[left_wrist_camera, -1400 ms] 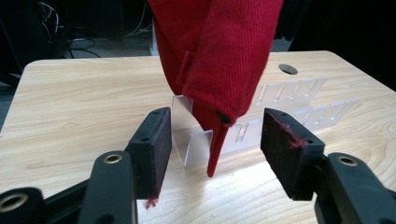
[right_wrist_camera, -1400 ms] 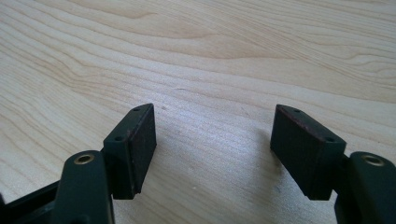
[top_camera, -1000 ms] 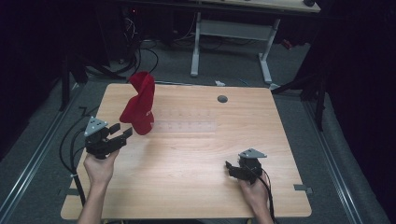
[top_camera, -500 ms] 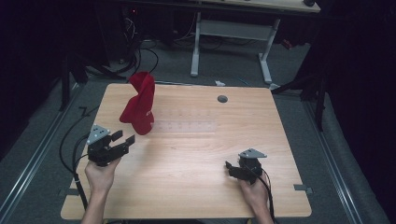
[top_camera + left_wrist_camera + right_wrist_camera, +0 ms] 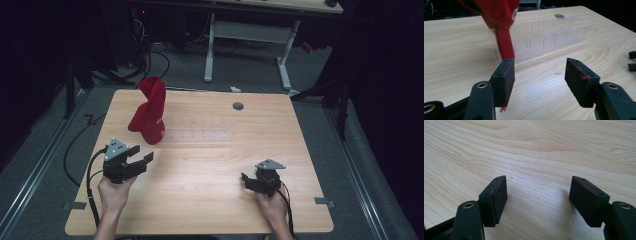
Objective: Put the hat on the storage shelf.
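Note:
A red cap [image 5: 149, 111] hangs draped over the left end of a clear plastic slotted rack [image 5: 200, 135] on the wooden table [image 5: 210, 200]. In the left gripper view the red cap [image 5: 499, 17] droops in front of the rack [image 5: 549, 37], just beyond the jaws. My left gripper [image 5: 141, 159] is open, a short way in front of the cap, with nothing between its jaws. My right gripper [image 5: 245, 181] is open low over bare wood near the front right. Between its jaws, the right gripper [image 5: 537, 195] holds nothing.
A round grey grommet [image 5: 238, 106] sits in the table near its far edge. Another desk frame [image 5: 245, 45] stands beyond the table on grey floor. Cables [image 5: 75, 150] trail off the left side. The other gripper's jaw tips [image 5: 632, 61] peek in at the right.
My left gripper has drawn back from the cap toward the table's front and stands apart from it now. The right gripper has stayed put.

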A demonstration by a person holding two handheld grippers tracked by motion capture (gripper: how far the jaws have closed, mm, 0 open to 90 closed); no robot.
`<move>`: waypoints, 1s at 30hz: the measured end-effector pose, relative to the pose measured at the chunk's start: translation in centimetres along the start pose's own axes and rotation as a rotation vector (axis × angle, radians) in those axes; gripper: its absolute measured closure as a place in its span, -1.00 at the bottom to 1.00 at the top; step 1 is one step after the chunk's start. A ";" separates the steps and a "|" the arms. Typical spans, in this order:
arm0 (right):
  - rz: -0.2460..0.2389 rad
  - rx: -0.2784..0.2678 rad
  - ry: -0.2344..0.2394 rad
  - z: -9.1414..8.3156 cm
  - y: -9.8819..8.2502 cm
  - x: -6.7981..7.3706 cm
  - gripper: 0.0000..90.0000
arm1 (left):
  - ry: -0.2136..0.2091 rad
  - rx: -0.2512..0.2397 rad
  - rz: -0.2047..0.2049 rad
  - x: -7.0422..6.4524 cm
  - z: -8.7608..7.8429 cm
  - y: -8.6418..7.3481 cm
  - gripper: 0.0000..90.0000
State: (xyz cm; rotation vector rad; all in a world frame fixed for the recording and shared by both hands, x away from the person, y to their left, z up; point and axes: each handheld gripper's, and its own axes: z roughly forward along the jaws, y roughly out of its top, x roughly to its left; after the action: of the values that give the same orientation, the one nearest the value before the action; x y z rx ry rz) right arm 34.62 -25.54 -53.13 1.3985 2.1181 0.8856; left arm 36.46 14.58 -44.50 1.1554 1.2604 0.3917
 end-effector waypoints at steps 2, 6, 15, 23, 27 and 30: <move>0.000 0.000 0.000 0.0 0.0 0.0 -0.31 | -0.004 0.012 0.004 -0.2 0.1 -0.5 -0.09; 0.000 0.000 0.000 0.0 0.0 0.0 -0.31 | -0.008 0.029 0.010 -0.4 0.1 -1.1 -0.11; 0.000 0.000 0.000 0.0 0.0 0.0 -0.31 | -0.006 0.054 0.010 -0.4 0.5 -2.2 -0.13; 0.000 0.000 0.000 0.0 0.0 0.0 -0.31 | -0.005 0.077 -0.001 -0.1 0.9 -3.3 -0.14; 0.000 0.000 0.000 0.0 0.0 0.0 -0.31 | -0.004 0.091 -0.010 0.1 1.0 -3.8 -0.15; 0.000 0.000 0.000 0.0 0.0 0.0 -0.31 | 0.002 0.099 -0.013 0.2 1.1 -4.1 -0.16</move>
State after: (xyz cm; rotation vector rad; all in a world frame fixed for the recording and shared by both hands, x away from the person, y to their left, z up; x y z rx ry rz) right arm 34.62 -25.54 -53.13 1.3979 2.1183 0.8856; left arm 36.07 12.50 -48.21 1.2307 1.3002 0.3235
